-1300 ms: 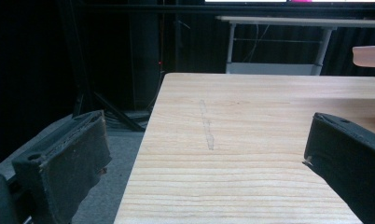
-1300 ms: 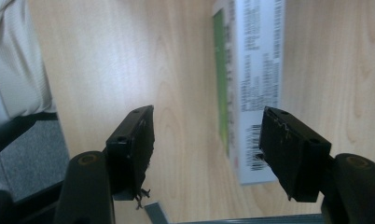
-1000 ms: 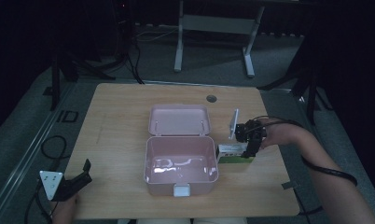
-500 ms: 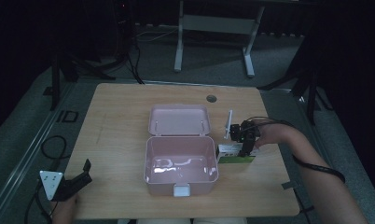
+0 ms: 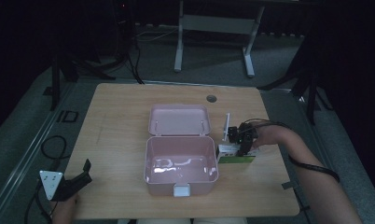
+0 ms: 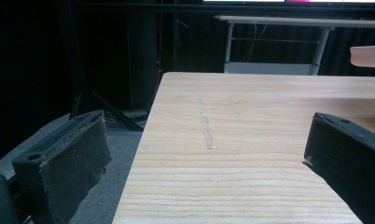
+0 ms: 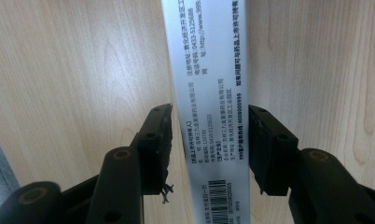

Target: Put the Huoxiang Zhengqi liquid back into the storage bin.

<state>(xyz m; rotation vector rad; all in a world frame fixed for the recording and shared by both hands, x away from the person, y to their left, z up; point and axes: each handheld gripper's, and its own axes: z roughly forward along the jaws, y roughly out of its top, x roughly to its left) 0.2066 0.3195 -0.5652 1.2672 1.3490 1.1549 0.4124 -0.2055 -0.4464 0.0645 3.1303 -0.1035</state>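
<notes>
A slim white carton with black print and a barcode [image 7: 209, 70] lies on the wooden table, and in the high view its green side [image 5: 236, 159] faces front, just right of the open pink box [image 5: 150, 161]. My right gripper [image 7: 210, 116] points down over the carton. Its jaws have just been closing, and both pads now press the carton's long sides. From above, the right gripper [image 5: 239, 148] sits on the carton's top. My left gripper [image 5: 85, 170] rests at the table's front left corner, open, with nothing between its fingers [image 6: 59, 158].
The pink box's lid [image 5: 178, 120] lies flat behind it, hinged open, and the box is empty inside. A round cable hole [image 5: 211, 98] marks the table's far edge. Bare wood [image 6: 232, 140] stretches ahead of the left gripper. A desk frame [image 5: 213, 23] stands beyond the table.
The right hand has sunk onto the carton and its jaws have narrowed around it. The left gripper has stayed in place.
</notes>
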